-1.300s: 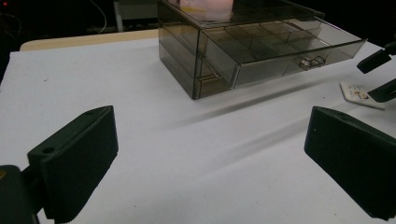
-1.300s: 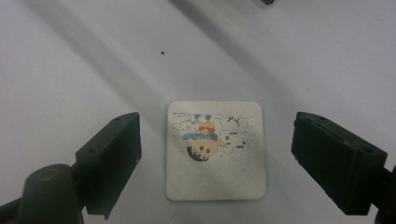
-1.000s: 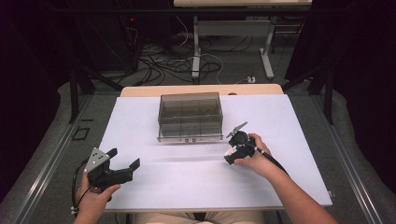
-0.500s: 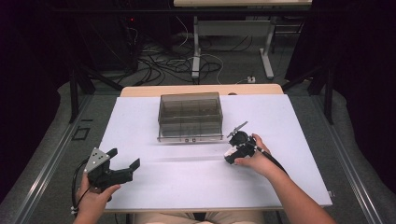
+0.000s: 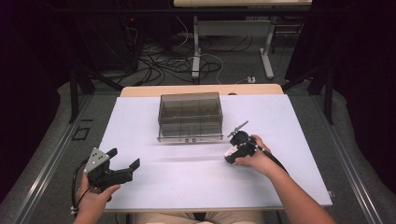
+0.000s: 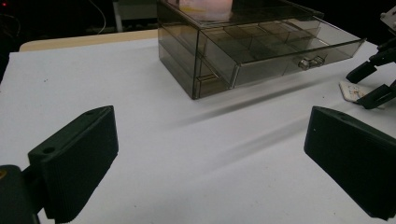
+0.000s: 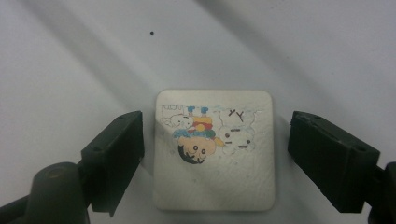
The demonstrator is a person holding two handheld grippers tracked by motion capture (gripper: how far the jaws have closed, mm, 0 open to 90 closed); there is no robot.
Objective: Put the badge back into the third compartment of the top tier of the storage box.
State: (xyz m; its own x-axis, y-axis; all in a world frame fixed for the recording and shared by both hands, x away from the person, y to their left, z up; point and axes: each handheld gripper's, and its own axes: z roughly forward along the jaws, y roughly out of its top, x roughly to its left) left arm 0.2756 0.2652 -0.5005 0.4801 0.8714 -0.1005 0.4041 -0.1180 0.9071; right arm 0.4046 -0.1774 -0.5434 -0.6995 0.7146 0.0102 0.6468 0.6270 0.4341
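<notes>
White and flat, the small square card with rounded corners and a cartoon print lies face up on the white table cover, just off the front right corner of the smoked transparent plastic drawer box, apart from it. The right gripper points down over the card, one black jaw on either side. The left jaw sits at or just over the card's edge, while a sliver of table shows between the right jaw and the opposite edge, so the jaws straddle the card without clamping it; they have just been closing, with the card between them.

Judging by its look, the card is light, thin and fairly stiff, with a faintly textured, slightly glossy face. Lying flush on the cover, it offers no raised lip, so the two opposite side edges now between the jaws look like the place to take hold. A squeeze too high would likely slide over it; too hard a pinch could bow it or make it spring out.

In front of the box and well to its left, the left gripper rests near the table's front edge with its jaws spread wide and nothing between them. The box's lower drawer stands pulled out.
</notes>
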